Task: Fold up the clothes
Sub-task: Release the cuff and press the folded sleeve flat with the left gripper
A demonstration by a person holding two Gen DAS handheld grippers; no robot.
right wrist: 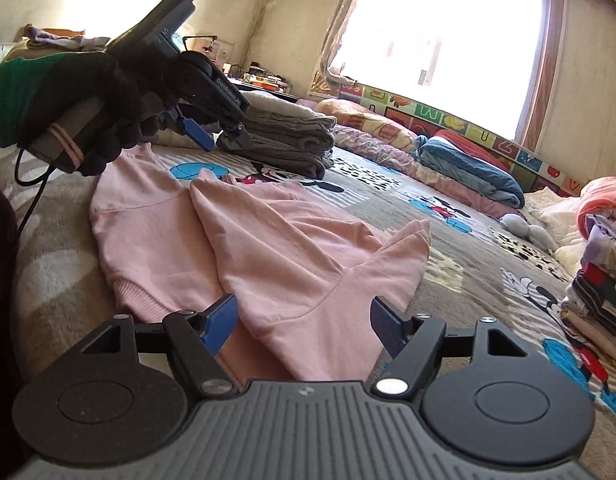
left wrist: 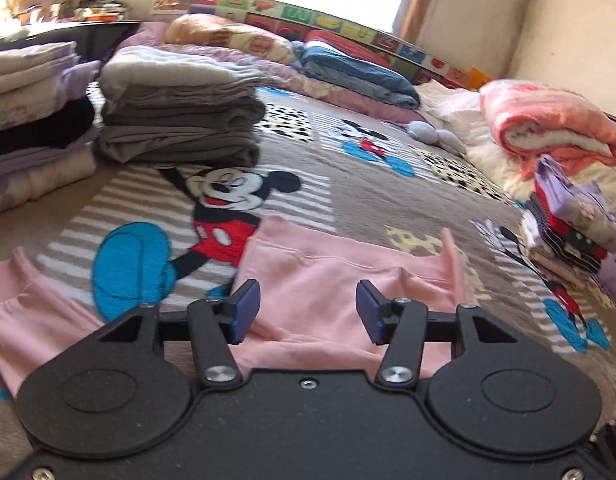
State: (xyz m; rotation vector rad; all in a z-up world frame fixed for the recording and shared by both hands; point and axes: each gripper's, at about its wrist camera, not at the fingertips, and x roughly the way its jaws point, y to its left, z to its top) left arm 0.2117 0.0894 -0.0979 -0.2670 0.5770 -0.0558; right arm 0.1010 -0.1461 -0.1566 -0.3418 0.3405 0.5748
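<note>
At twelve o'clock from my empty, half-open left gripper [left wrist: 305, 310] and wider, empty right gripper [right wrist: 303, 326], I should regrip the pink sweatshirt [right wrist: 243, 232] at its hem corners.

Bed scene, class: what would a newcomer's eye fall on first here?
A pink top lies partly folded on a cartoon-mouse blanket, just beyond both open grippers. Behind it to the left stands a stack of folded grey clothes. At the far side a bright window glares.
</note>
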